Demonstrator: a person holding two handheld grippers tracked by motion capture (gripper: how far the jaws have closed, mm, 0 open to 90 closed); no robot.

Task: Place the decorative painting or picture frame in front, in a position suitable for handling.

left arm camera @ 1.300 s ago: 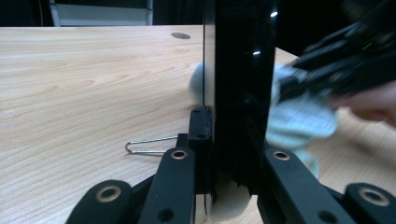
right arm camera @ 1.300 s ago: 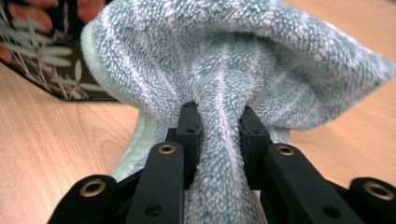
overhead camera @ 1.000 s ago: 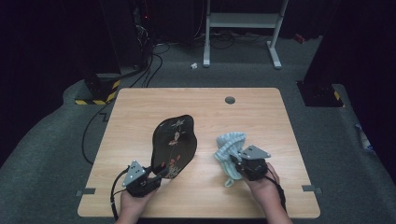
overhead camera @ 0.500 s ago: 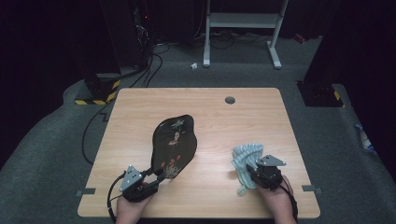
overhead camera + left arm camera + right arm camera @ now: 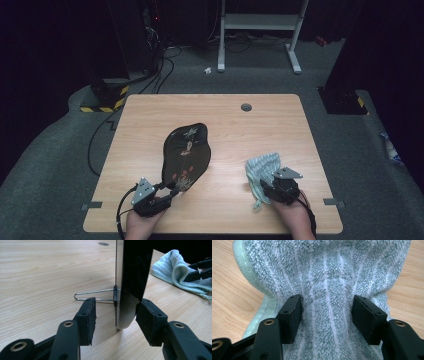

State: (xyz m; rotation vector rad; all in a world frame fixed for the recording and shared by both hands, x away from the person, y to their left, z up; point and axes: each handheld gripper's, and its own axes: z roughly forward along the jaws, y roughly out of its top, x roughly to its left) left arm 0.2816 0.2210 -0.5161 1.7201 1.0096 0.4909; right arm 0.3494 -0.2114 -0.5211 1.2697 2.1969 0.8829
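Left gripper (image 5: 115,315) wide open astride upright plate (image 5: 186,155); right gripper (image 5: 327,315) agape over towel (image 5: 329,272).

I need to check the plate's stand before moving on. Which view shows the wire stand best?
The left gripper view: the wire stand sticks out from the edge-on black plate, resting on the table, just beyond the open left gripper. In the high view the plate hides it. The right gripper view looks at the towel.

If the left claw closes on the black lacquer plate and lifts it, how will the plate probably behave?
The black lacquer plate looks rigid, so it should keep its shape. Its glossy surface may slip between the pads of the left claw. It stands on its edge, propped by a wire stand, so a push could tip it.
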